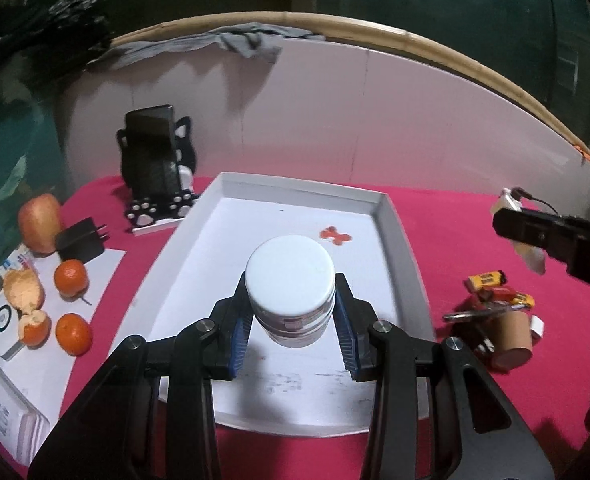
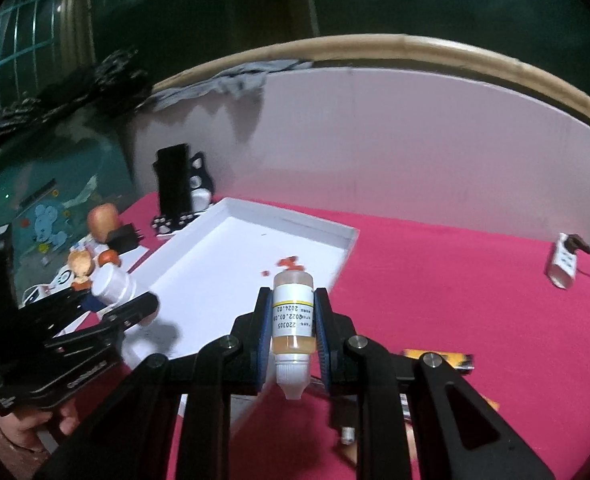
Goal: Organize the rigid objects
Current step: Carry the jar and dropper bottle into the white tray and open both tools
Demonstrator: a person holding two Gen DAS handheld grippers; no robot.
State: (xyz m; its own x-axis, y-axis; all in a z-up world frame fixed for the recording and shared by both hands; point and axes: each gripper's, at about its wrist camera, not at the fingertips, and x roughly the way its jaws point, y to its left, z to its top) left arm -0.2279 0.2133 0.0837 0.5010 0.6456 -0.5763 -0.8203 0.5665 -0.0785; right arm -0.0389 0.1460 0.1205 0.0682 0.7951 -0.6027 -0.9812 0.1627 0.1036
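The left gripper was clenched on a squat white-lidded plastic jar, held over the near half of the shallow white rectangular tray. The right gripper clasped a small amber dropper bottle, nozzle toward the camera, above the tray's near right rim. Beyond both, the tray floor lay mostly bare up to its far wall, and open pink tablecloth stretched right.

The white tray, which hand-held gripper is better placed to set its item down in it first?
Left. The left hand-held gripper already holds the white-lidded jar over the white tray; the right hand-held gripper carries its dropper bottle near the tray's corner.
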